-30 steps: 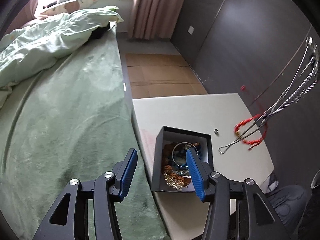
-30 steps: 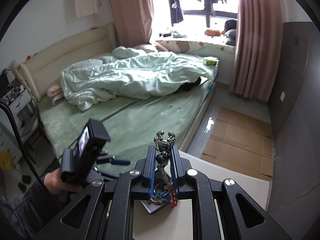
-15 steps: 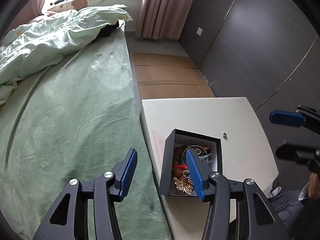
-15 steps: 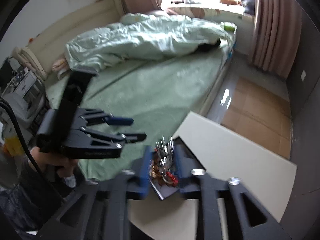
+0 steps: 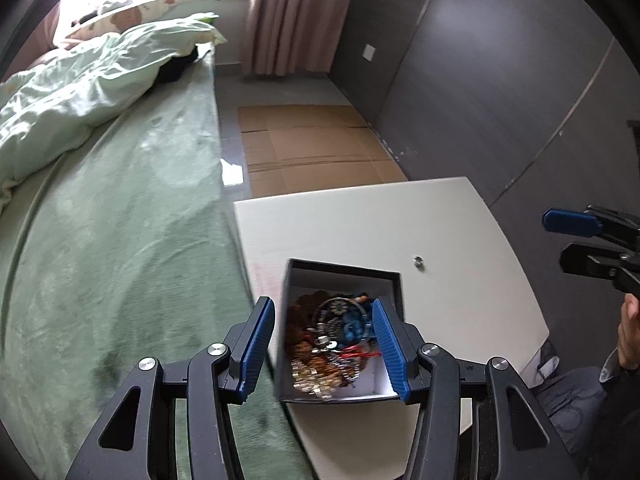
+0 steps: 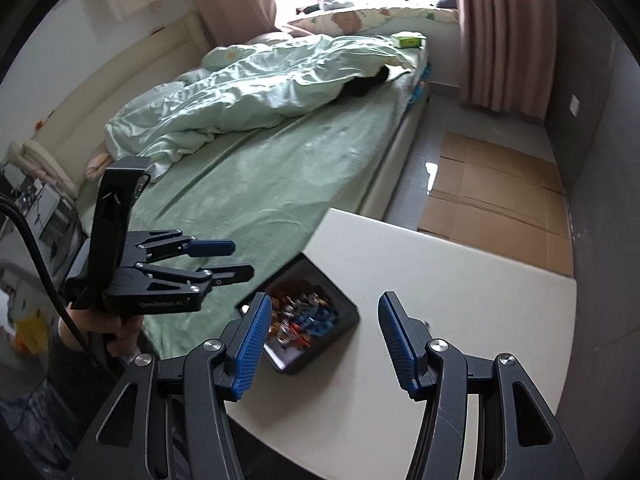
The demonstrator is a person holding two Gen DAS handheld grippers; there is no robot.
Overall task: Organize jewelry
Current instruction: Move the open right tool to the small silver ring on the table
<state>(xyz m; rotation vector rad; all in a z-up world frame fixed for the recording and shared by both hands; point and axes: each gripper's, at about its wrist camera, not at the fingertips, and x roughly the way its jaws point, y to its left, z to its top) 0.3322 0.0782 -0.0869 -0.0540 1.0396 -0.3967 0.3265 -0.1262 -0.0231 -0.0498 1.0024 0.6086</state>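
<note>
We see a wide bed [image 6: 256, 184] under a green sheet and a rumpled pale quilt [image 6: 256, 80], flattened cardboard [image 5: 316, 152] on the floor beside it, then the white bench [image 5: 360, 224]. At its bed-side edge sits a black box [image 5: 344, 270] heaped with jewelry [image 5: 332, 336]. 1 small ring [image 5: 419, 260] lies just beside it. The left hand-held gripper [image 5: 324, 344] and the right hand-held gripper [image 6: 320, 340], its jaws just opened, both stand apart, empty.

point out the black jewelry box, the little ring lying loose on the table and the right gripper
black jewelry box [image 5: 344, 271]: left wrist view, on its far wall.
little ring [image 5: 418, 260]: left wrist view, on the ring itself.
right gripper [image 6: 320, 346]: right wrist view, midway between its open fingertips.
</note>
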